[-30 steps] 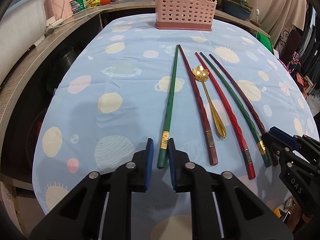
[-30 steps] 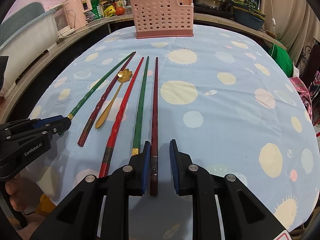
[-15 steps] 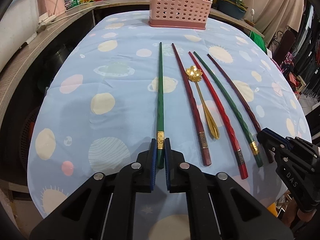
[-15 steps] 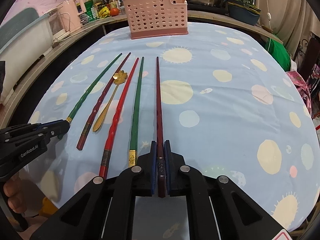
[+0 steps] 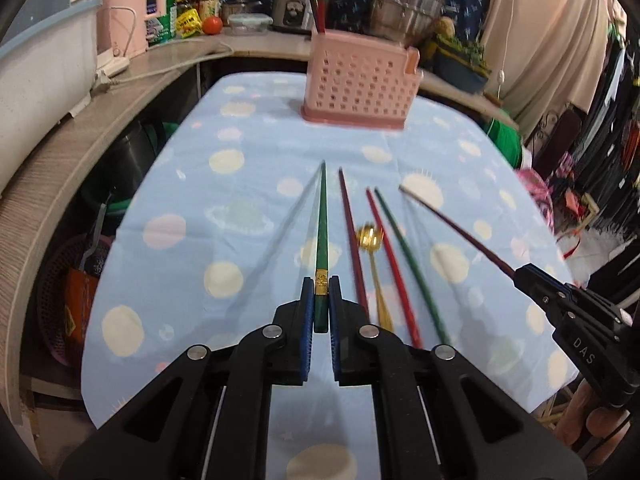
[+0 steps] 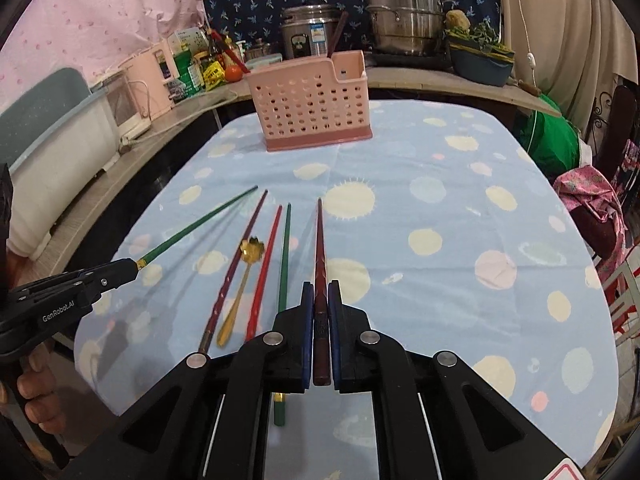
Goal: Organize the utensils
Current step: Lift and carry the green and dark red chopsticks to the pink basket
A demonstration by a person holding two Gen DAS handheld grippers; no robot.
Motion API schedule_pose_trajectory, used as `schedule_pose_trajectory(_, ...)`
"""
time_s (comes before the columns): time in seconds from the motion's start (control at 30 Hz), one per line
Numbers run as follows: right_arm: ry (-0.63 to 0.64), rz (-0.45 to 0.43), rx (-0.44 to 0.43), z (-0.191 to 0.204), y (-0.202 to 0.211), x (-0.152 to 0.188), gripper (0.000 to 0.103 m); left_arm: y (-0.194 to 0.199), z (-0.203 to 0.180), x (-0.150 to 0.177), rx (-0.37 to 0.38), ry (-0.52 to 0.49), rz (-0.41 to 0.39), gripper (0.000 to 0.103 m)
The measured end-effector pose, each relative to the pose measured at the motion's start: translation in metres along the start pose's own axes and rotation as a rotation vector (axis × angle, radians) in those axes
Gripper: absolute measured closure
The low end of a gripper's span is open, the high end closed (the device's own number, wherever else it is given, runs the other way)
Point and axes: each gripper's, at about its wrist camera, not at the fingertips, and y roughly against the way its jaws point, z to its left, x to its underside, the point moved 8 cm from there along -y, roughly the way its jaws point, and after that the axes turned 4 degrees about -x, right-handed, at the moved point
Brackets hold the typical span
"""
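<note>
My left gripper (image 5: 320, 292) is shut on a green chopstick (image 5: 321, 224) and holds it lifted above the table, tip pointing toward the pink perforated utensil basket (image 5: 360, 84). My right gripper (image 6: 320, 300) is shut on a dark red chopstick (image 6: 320, 240), also lifted. On the cloth lie a maroon chopstick (image 6: 240, 256), a gold spoon (image 6: 240, 288), a red chopstick (image 6: 266, 264) and another green chopstick (image 6: 284, 260). The basket (image 6: 312, 100) holds two chopsticks upright.
The table wears a light blue cloth (image 6: 440, 208) with planet prints. A counter (image 5: 60, 152) curves along the left with a pink appliance and bottles. Steel pots (image 6: 404, 12) stand behind the basket. A white tub (image 6: 48, 152) sits at left.
Both grippers have risen off the cloth with their chopsticks, which now hang in the air. The view tilted up toward the basket.
</note>
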Motion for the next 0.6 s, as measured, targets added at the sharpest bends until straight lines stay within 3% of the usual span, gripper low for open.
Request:
schedule_pose_trajectory(0.37,-0.048,-0.168,-0.049,-0.015,0.032,-0.105,0.096,0.053,0.017,-0.105,0.014,0.097,-0.199,0.096)
schedule_pose_trajectory(0.6,-0.057,-0.246,-0.072,-0.016,0.042,-0.16,0.096,0.069,0.017,-0.163,0.03,0.103,-0.275,0.096)
